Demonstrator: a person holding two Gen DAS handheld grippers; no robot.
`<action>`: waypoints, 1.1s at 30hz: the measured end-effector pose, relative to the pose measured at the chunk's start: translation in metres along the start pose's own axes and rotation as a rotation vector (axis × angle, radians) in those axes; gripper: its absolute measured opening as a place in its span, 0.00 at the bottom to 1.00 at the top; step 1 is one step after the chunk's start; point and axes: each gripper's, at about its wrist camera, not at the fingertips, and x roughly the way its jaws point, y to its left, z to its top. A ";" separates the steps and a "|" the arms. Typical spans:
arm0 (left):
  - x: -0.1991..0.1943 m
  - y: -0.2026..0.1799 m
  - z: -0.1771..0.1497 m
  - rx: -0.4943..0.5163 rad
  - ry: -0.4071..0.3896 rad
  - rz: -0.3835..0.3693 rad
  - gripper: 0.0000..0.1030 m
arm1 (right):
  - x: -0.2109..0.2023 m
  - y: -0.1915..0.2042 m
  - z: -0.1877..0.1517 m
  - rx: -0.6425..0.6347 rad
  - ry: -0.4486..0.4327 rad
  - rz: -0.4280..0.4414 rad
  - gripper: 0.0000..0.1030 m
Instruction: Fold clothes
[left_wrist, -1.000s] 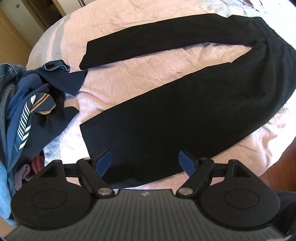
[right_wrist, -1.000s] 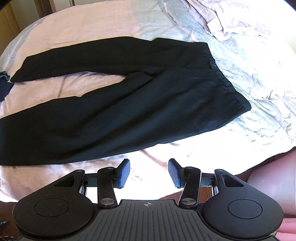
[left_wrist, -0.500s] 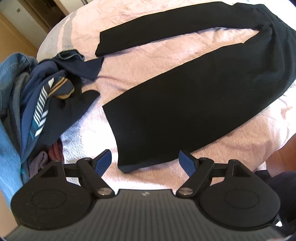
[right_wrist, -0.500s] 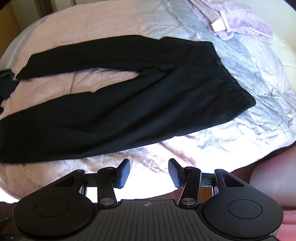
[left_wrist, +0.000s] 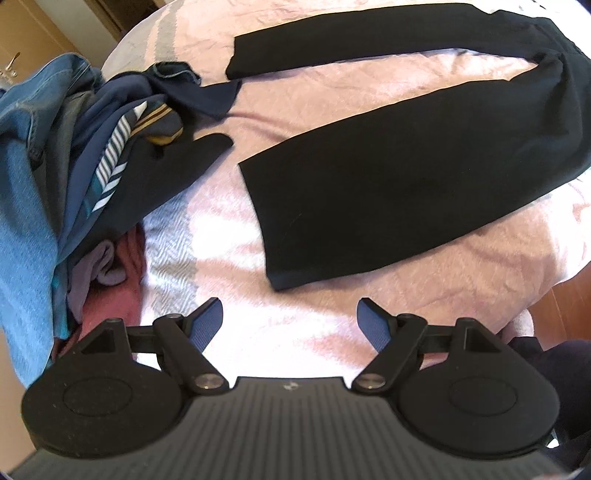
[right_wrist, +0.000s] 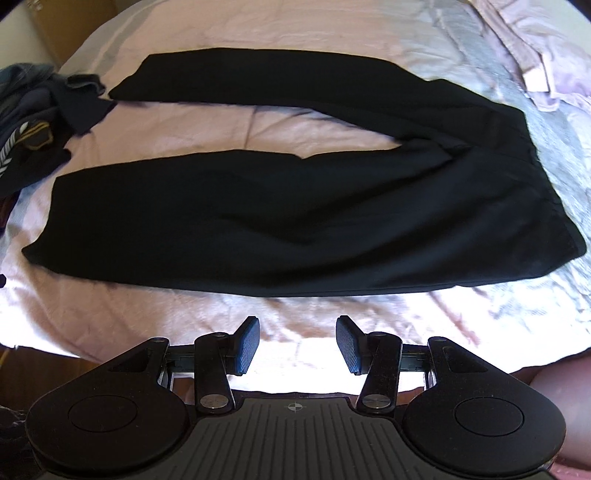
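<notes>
Blue-padded fingers spread apart on both grippers, empty, above the bed with black trousers laid out ahead.

The left gripper (left_wrist: 290, 323) hangs at the bottom of its frame over bare pink bedspread (left_wrist: 332, 92), its fingers wide apart, just short of the near trouser cuff at centre frame. The right gripper (right_wrist: 297, 343) sits low in its frame with fingers (right_wrist: 248, 343) parted less widely, near the long edge of the black trousers (right_wrist: 295, 221). They lie flat across the middle of that view, legs splayed toward the left, waistband at the right. A pile of clothes (left_wrist: 74, 158), blue denim and navy, heaps at the left of the left view, touching the far cuff.
</notes>
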 end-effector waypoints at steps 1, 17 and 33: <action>0.000 0.001 -0.001 0.004 -0.001 0.003 0.75 | 0.001 0.000 0.001 -0.001 0.000 -0.002 0.48; 0.045 -0.110 -0.019 0.763 -0.241 0.041 0.54 | -0.051 -0.061 -0.013 -0.039 -0.176 -0.207 0.48; 0.117 -0.185 0.000 0.813 -0.069 0.367 0.42 | 0.034 -0.252 -0.013 -0.383 -0.094 -0.241 0.48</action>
